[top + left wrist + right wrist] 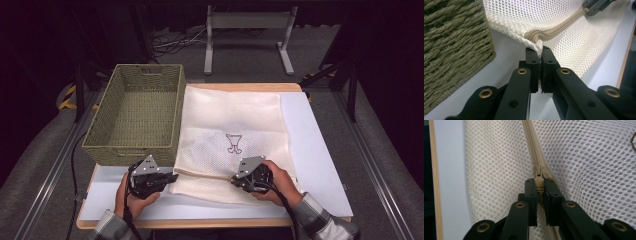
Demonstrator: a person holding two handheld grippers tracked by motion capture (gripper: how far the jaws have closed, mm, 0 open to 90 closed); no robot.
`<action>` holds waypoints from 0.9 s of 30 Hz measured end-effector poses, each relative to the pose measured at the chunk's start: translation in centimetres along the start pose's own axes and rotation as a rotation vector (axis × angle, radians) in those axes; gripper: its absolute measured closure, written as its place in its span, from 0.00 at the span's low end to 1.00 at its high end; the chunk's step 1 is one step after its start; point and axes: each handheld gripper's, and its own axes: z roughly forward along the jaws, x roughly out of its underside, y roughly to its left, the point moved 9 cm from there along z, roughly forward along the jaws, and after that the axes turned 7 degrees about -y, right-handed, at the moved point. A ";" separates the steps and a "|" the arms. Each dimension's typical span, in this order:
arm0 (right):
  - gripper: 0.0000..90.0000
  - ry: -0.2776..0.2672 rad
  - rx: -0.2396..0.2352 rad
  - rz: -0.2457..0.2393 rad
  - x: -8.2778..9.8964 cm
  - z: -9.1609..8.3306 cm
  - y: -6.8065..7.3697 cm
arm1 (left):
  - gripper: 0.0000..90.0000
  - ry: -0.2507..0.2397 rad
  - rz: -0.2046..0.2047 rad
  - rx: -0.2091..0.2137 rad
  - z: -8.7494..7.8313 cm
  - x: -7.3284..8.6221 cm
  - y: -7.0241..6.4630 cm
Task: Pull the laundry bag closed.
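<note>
Nearest the person, the left gripper (172,177) had its jaws clamped together on the corner of the mesh laundry bag (232,135); in the left gripper view (538,53) the two black jaws stood almost touching, with a fold of cream netting pinched between them just below the end of the zipper (554,31). The right gripper (234,181) was likewise clenched: in the right gripper view (539,185) its jaws gripped the beige zipper pull (538,183), which sat upright between the pads, on the zipper track running away up the mesh. The person's left hand (131,195) and right hand (280,182) held the grippers from below, plaid sleeves (320,220) showing at the bottom edge.

The bag lay flat on the white table (320,160), its near edge between the two grippers, its body spreading toward the far edge. A small dark emblem (233,143) was printed about the middle of the mesh panel. The table had a wooden rim along the near and far sides.

Just left of the bag, touching or nearly touching its side, stood a woven green basket (100,135), hanging over the table's left edge. In the left gripper view its braided wall (454,50) rose close beside the jaws.

Beyond the table lay grey carpet (250,65), a pale metal stand (247,35), loose cables (175,42), and dark surroundings.
</note>
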 end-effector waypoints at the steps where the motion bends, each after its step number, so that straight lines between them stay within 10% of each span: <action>1: 0.91 0.003 0.003 0.001 0.1 0.0 0.0 | 0.96 0.000 0.000 0.000 0.0 0.0 0.0; 27: 0.91 0.012 0.043 0.050 3.4 -3.5 -1.1 | 0.96 0.017 0.005 -0.003 0.1 0.3 0.1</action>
